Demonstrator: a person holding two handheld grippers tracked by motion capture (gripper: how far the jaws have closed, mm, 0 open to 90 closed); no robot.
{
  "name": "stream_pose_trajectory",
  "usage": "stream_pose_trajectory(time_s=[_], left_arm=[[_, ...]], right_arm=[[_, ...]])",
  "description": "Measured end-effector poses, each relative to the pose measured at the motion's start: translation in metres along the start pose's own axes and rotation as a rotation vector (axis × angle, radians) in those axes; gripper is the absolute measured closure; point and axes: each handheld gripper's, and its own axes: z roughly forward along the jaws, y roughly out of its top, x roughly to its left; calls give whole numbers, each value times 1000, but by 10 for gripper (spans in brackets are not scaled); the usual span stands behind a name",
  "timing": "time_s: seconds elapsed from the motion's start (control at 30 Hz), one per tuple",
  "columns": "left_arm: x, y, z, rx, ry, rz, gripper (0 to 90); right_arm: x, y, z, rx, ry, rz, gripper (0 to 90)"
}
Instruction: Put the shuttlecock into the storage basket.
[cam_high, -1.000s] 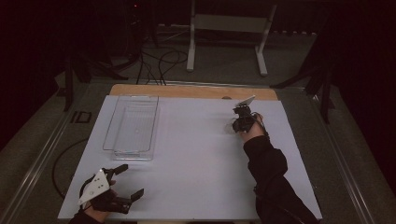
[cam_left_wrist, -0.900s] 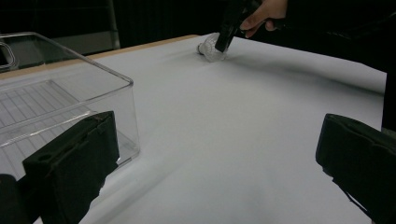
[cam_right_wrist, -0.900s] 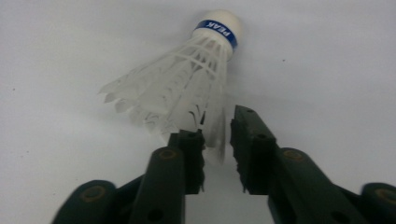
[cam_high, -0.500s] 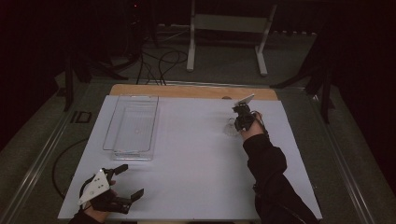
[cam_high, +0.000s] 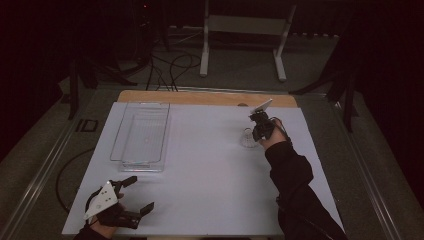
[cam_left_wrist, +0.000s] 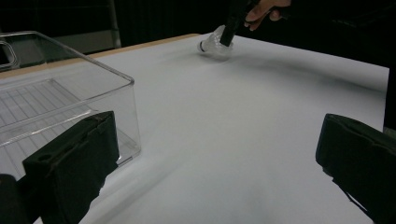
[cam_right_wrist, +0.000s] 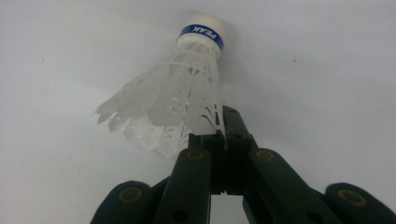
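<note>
The right gripper (cam_high: 256, 131) is pinching a white feather shuttlecock (cam_right_wrist: 175, 100) by the edge of its skirt, its jaws having just been closing and now pressing together on a feather tip, as the right gripper view is showing. The shuttlecock is lying on its side on the white table sheet (cam_high: 215, 170), its cork cap with the blue band pointing away from the gripper, and it is resting well to the right of the clear plastic bin (cam_high: 142, 135), near the far edge of the sheet just short of the bare wooden strip (cam_high: 200, 97). In the left gripper view the same shuttlecock (cam_left_wrist: 214, 44) is showing far across the sheet, with the right gripper coming down onto it from above and the person's hand (cam_left_wrist: 264, 10) wrapping the handle. The left gripper (cam_high: 136, 197) is hovering at the near edge of the sheet, in front of the bin's near left corner, with its jaws standing wide apart and nothing between them. The bin (cam_left_wrist: 70, 93) is standing upright on the sheet, its ribbed floor showing through the clear walls.
</note>
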Motion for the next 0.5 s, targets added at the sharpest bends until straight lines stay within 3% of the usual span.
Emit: stream_pose_trajectory(time_s=[0.1, 0.2, 0.37, 0.5], left_arm=[[0, 0, 0, 4, 0, 0, 1], [0, 0, 0, 5, -2, 0, 1], [0, 0, 0, 5, -3, -2, 1], [0, 0, 0, 5, -3, -2, 1]], right_arm=[[0, -2, -1, 13, 12, -23, 900], [1, -5, -1, 28, 22, -85, 900], [2, -10, -2, 43, 48, -144, 900], [3, -14, -3, 38, 55, -229, 900]])
